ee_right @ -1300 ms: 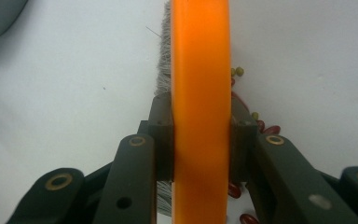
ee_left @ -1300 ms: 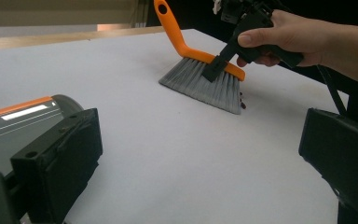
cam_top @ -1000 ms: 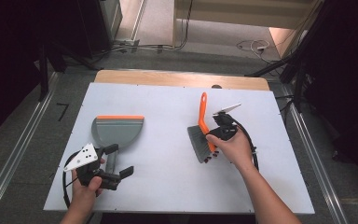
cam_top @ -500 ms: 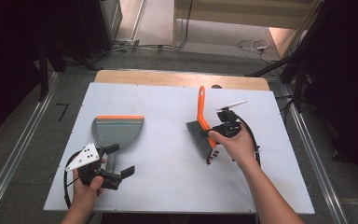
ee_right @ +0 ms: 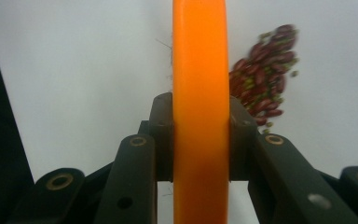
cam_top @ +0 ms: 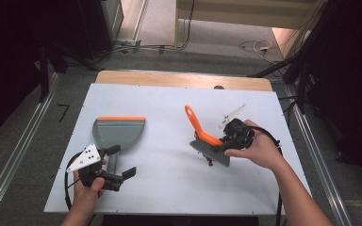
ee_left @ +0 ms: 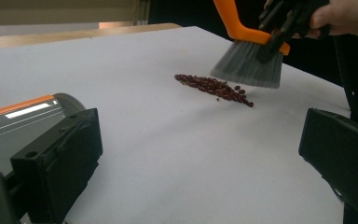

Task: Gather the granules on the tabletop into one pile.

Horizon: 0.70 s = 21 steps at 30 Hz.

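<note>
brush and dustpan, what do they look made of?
Brush: handle looks like glossy orange moulded plastic, smooth with soft highlights; bristles fine grey fibres, likely synthetic. Dustpan: grey body with a sheen, probably plastic; the orange front lip may be rubber, which the look leaves open.

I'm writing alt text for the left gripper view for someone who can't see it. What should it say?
A grey-bristled hand brush with an orange handle, clamped in the right gripper, hangs just above a small heap of dark red beans on a white table. In the foreground the left gripper's two black fingers stand apart, beside a grey dustpan with an orange edge.
</note>
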Motion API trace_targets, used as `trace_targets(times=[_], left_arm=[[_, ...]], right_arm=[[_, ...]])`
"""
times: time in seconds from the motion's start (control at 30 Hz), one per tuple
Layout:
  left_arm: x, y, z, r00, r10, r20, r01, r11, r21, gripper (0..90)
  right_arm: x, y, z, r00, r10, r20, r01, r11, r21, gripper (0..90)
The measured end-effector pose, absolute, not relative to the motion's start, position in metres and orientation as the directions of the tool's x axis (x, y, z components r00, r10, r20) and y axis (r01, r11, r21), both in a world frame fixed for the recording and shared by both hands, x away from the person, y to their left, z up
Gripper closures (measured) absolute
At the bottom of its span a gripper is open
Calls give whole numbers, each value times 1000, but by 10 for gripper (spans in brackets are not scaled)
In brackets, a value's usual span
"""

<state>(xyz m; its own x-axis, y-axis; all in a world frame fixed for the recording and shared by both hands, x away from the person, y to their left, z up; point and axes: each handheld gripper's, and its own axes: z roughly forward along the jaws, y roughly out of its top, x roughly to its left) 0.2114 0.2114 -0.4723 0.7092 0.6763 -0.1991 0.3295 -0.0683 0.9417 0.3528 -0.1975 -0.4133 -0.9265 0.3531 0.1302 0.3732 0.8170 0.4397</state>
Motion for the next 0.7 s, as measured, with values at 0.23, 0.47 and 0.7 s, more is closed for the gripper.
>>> trace_targets(times=[0.23, 0.47, 0.7], left_arm=[[212, 212, -472, 708, 678, -198, 330, -69, 941, 4], [212, 212, -473, 708, 678, -197, 332, -73, 940, 4], [212, 211, -473, 709, 677, -196, 334, -77, 940, 5]], right_arm=[[344, -194, -430, -964, 227, 140, 264, 885, 383, 684], [355, -186, -441, -968, 213, 132, 247, 899, 361, 684], [375, -192, -447, -960, 224, 167, 274, 875, 400, 681]])
